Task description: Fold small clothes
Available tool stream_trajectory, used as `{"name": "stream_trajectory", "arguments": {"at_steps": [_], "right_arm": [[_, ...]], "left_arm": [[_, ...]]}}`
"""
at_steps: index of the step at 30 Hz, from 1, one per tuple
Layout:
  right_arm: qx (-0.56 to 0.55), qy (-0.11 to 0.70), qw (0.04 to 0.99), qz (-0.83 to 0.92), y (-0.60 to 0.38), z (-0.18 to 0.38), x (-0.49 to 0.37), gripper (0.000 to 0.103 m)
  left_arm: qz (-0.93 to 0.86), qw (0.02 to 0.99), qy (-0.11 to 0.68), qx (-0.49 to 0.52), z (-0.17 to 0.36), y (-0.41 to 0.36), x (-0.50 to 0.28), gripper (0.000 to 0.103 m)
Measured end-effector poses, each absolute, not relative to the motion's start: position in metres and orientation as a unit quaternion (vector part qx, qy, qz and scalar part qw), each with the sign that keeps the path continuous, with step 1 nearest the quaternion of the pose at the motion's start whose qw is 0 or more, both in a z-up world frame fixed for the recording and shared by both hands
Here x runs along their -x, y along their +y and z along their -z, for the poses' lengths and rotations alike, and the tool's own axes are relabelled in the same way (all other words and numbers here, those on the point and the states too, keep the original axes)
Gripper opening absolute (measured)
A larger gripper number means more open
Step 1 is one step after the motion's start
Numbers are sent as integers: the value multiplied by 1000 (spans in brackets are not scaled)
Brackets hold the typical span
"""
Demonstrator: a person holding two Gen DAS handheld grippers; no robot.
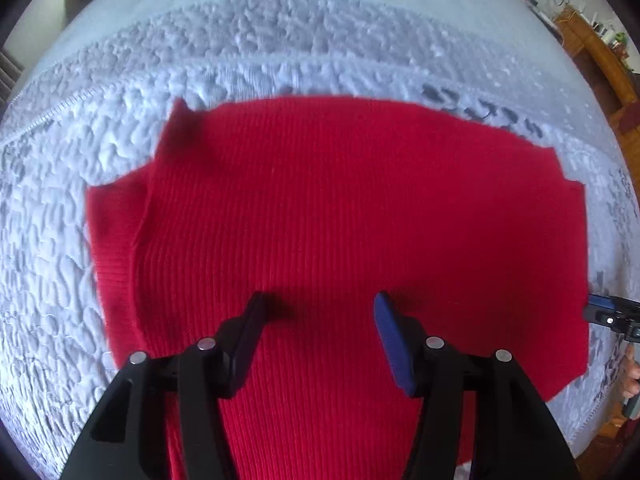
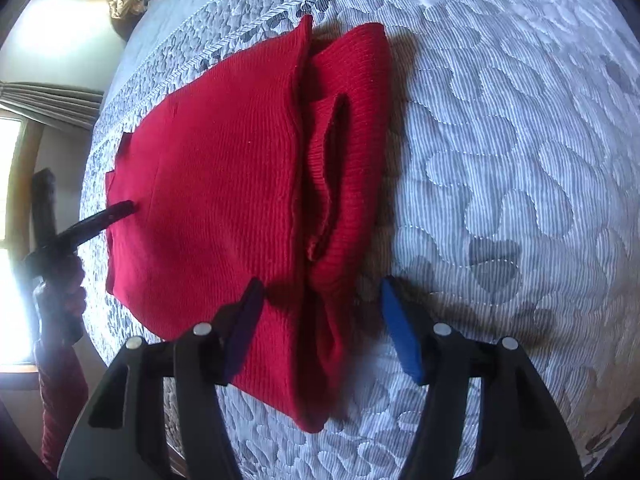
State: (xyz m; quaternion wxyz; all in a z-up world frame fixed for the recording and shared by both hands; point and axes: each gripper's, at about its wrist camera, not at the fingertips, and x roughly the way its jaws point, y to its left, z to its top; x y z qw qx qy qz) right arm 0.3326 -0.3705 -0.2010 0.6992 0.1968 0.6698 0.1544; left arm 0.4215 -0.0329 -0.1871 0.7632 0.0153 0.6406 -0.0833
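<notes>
Quilted grey-and-white bedding (image 1: 248, 40) fills the left wrist view, its stitched edge curving along the left side, with a wooden piece of furniture (image 1: 600, 56) past the far right corner. On the quilt lies a red ribbed sweater (image 1: 340, 208), spread flat and partly folded, one side doubled over at the left. Over its near part hangs the left gripper (image 1: 316, 304), fingers standing apart with only red knit showing in the gap (nothing is pinched between them). At the right edge of the sweater the tip of the other tool (image 1: 608, 312) shows, with part of a hand (image 1: 632, 376) just below it.

Seen from the right wrist, the same quilt (image 2: 500, 160) stretches away to the right, and a bright window with a curtain (image 2: 48, 100) sits beyond its left edge. That sweater (image 2: 224, 168) lies toward the left side, its collar part (image 2: 352, 152) folded over along the right. Above its near corner hangs the right gripper (image 2: 322, 292), fingers spread wide, one above the knit and one above bare quilt, gripping nothing. Across the sweater, the left gripper (image 2: 124, 208) points onto its far edge, held by a hand (image 2: 60, 292) in a red sleeve (image 2: 60, 392).
</notes>
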Motion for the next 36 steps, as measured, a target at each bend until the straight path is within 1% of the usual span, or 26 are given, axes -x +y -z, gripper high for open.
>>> {"name": "stream_trajectory", "arguments": {"at_steps": [2,4,7,9,11,12,13,14,15,21,24,26,30,36], "right_arm": [[-210,663,699,-165,-372,201,-333,60],[-227,659,695,-177,-372,202,-332,53],[-228,660,695,-173,-369,207,-333,50],[-229,660,694,-172,-369,208,-334,50],[-228,663,693,-168,-368,208,-336,47],[-224,664,694,-165,-366,207,-338,38],[-219,666,693,-165,-364,207,-339,25],[-224,667,690,-170,-361,207,-339,17],[-226,667,690,-167,-360,206,-339,16],[-235,664,696,-138,-361,194,-337,14],[-229,683,686,-102,-356,188,-340,13],[-205,700,681,-73,-346,183,-346,13],[-174,695,695,-61,-311,144,-359,12],[-114,672,725,-105,-235,81,-378,12]], "left_arm": [[89,762,641,-24,193,-35,-422,59],[93,764,638,-34,195,-40,-422,59],[97,767,632,-47,200,-47,-420,60],[99,769,629,-45,201,-46,-421,61],[102,770,628,-39,202,-46,-421,61],[103,770,628,-35,203,-45,-420,61],[105,771,627,-31,204,-43,-419,61],[106,772,627,-28,204,-39,-416,61],[108,772,625,-27,204,-40,-416,61],[114,771,627,-13,205,-22,-413,61],[105,774,625,-10,208,-19,-413,62],[96,772,628,-18,208,-24,-412,63],[93,766,635,39,192,-11,-417,62],[99,768,628,69,174,47,-405,60]]}}
